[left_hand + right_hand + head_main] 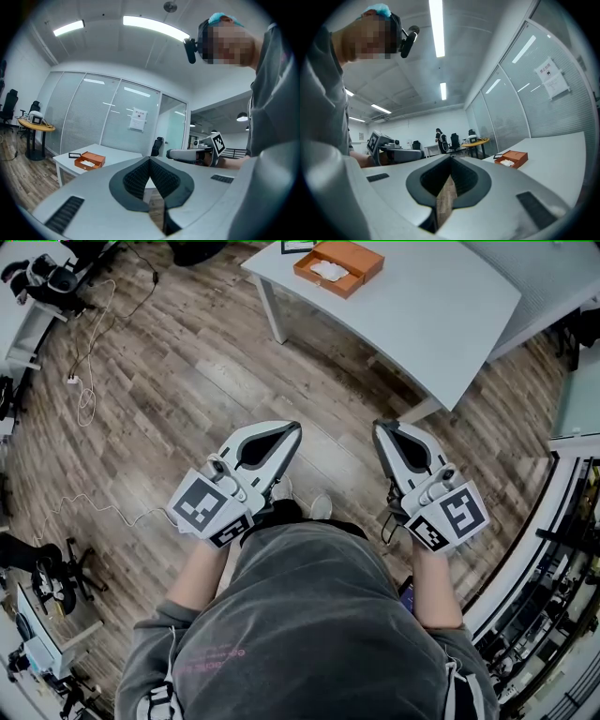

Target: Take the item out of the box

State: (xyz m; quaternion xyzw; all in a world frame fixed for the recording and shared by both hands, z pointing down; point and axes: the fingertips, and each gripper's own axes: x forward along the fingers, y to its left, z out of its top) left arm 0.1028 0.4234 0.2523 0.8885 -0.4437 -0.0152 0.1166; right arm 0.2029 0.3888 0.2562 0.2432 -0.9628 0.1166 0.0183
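Note:
An open orange box (337,266) lies on the white table (441,315) at the top of the head view, well away from both grippers. Something white (330,270) rests inside it. The box (89,161) is small and far off in the left gripper view, and the box (512,159) is equally distant in the right gripper view. My left gripper (295,427) is held level over the wooden floor with its jaws together and nothing between them. My right gripper (380,426) is beside it, tips touching, also holding nothing.
A small black frame (75,154) lies next to the box. Cables (89,381) trail over the floor at the left. A round table (35,123) and office chairs stand by the glass wall. Shelving (553,596) lines the right side. A person (439,138) stands far back.

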